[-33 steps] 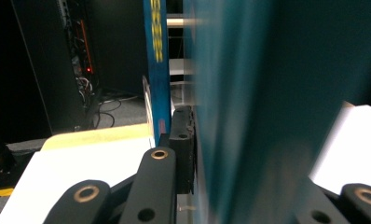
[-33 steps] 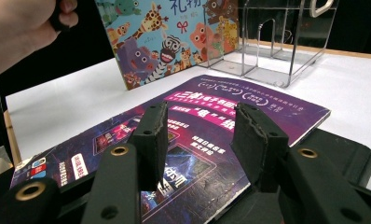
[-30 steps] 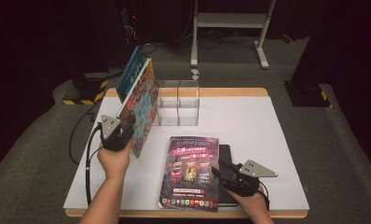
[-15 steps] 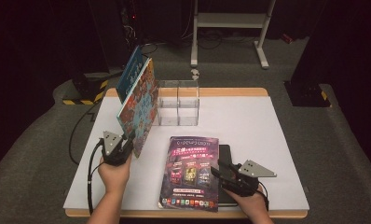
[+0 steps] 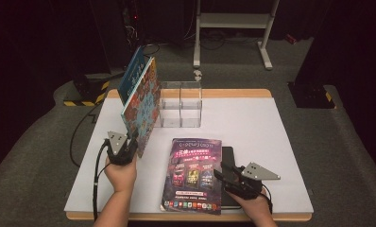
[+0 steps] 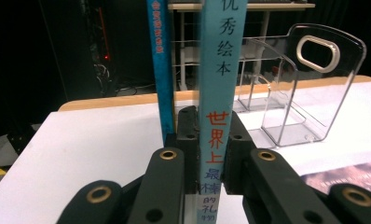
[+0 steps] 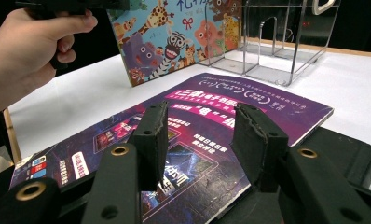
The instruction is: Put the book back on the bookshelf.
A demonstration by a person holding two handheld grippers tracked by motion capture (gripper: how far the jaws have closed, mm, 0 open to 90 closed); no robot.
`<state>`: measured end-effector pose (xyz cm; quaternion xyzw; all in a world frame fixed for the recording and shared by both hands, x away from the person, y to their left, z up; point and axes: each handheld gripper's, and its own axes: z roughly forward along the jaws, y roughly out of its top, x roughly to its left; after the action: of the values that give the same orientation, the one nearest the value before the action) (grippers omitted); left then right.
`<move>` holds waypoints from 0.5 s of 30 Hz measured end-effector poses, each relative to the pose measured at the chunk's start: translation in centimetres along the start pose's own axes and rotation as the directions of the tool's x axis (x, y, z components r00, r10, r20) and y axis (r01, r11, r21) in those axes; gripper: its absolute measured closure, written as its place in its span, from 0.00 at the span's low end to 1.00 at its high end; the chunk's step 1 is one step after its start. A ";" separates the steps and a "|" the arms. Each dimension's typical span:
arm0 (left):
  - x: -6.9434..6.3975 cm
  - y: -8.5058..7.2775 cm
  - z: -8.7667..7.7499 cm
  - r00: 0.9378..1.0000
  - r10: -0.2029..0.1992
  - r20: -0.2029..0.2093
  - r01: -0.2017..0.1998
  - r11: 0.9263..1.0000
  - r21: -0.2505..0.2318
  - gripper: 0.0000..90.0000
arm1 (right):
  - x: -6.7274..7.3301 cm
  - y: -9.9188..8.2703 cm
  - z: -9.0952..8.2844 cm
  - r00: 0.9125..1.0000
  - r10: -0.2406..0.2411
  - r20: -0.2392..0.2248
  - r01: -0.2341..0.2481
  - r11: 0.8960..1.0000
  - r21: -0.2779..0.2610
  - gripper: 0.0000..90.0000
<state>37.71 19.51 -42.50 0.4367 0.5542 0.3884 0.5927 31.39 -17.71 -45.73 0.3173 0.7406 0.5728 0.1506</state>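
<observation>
— Since a second ago, the left tool [image 5: 129, 147] has sunk toward the table [image 5: 252, 123], its jaws closing onto the picture book's [image 5: 141, 106] spine.

— Gripping it?

— Yes, clamped upright beside the clear holder [image 5: 181, 105]. The right tool [image 5: 228, 176] rests half-open over the purple magazine [image 5: 194, 172], holding nothing.

— Next?

— Probably slotting the book into the holder, kept vertical.

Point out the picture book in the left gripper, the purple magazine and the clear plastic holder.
Picture book [image 6: 217, 93], left gripper view, on its spine.
Purple magazine [image 5: 194, 172], high view, middle of its cover.
Clear plastic holder [image 5: 180, 108], high view, its front wall.
</observation>
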 end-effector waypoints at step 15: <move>0.2 0.1 0.9 1.000 -0.012 -0.018 0.011 1.000 -0.009 0.90 | 0.0 0.0 0.0 1.000 -0.002 -0.004 0.002 1.000 0.003 0.61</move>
<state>38.60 19.65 -42.50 0.4273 0.5603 0.3914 0.5918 31.37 -17.66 -45.75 0.3159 0.7419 0.5723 0.1493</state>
